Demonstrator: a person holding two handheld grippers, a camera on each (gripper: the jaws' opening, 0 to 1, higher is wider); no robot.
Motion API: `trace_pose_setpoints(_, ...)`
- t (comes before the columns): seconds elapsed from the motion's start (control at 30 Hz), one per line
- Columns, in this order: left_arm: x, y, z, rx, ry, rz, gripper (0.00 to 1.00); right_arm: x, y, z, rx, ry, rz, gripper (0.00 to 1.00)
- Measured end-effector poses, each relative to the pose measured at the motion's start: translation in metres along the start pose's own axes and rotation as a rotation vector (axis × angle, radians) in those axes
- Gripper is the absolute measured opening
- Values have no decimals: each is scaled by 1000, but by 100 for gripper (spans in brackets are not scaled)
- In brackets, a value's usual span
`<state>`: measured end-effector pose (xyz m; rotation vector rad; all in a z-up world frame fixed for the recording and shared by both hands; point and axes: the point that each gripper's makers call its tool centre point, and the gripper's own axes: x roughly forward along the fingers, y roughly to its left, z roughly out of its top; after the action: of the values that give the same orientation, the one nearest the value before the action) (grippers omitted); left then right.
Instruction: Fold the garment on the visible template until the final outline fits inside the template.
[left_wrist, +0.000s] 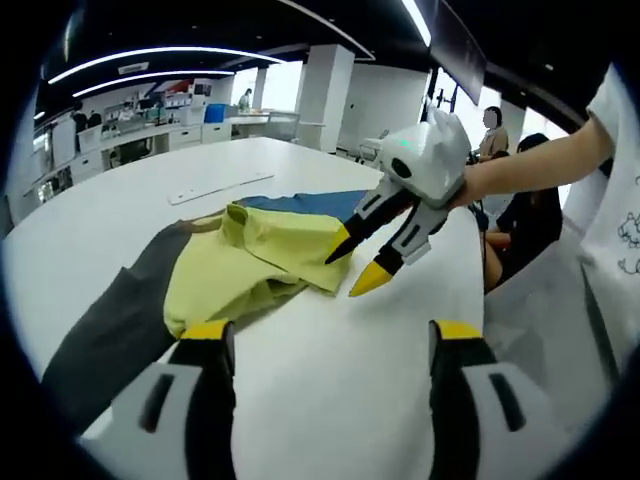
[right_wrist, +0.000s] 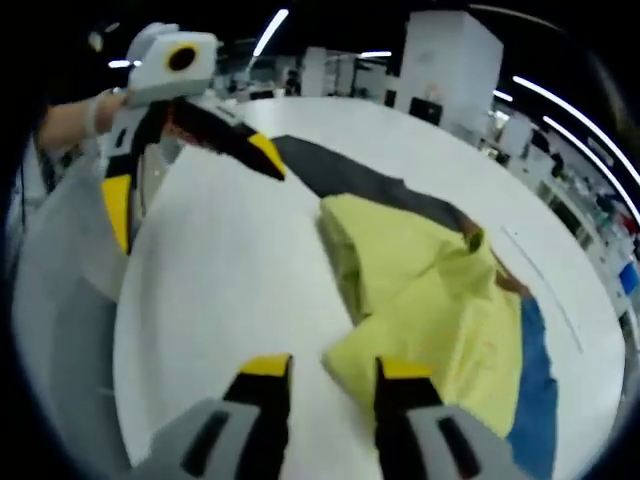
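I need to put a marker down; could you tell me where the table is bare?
Bare table lies between the yellow garment and the left gripper; more beyond the garment, around a pale strip. It is crowded where the right gripper meets the garment's edge.

Open-plan office, white pillar (left_wrist: 327, 92), ceiling light strips (left_wrist: 150, 57), desks (left_wrist: 150, 135) behind, seated people (left_wrist: 525, 215) nearby

A flat white strip (left_wrist: 215, 188) lies on the broad white counter (left_wrist: 350, 380) at upper left. Two seated people (left_wrist: 510, 190) are at right; white pillars (left_wrist: 325, 95) and office desks (left_wrist: 130, 135) fill the background.
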<state>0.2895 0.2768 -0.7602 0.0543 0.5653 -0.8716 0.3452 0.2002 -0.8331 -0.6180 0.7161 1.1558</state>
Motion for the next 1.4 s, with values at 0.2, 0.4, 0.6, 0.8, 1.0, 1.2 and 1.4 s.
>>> trace_pose_setpoints(0.2,-1,2,1,-1,-4,8,76,8,-3,-6,-34,26,-19,17)
trace_pose_setpoints(0.4,8,6,3,67,14,44,72,7,-6,-7,-42,20,-32,2)
trace_pose_setpoints(0.6,18,16,4,145,38,74,65,5,-7,-8,-24,10,-35,0)
trace_pose_setpoints(0.8,37,28,12,303,79,120,56,2,-7,-5,-12,0,-38,0)
trace_pose_setpoints(1.0,55,32,16,409,120,122,50,0,-7,-7,26,-17,-50,0)
trace_pose_setpoints(1.2,73,33,13,466,171,98,45,-5,-12,-8,57,-33,-65,0)
trace_pose_setpoints(1.4,91,36,7,519,227,72,41,-8,-18,-10,91,-42,-73,0)
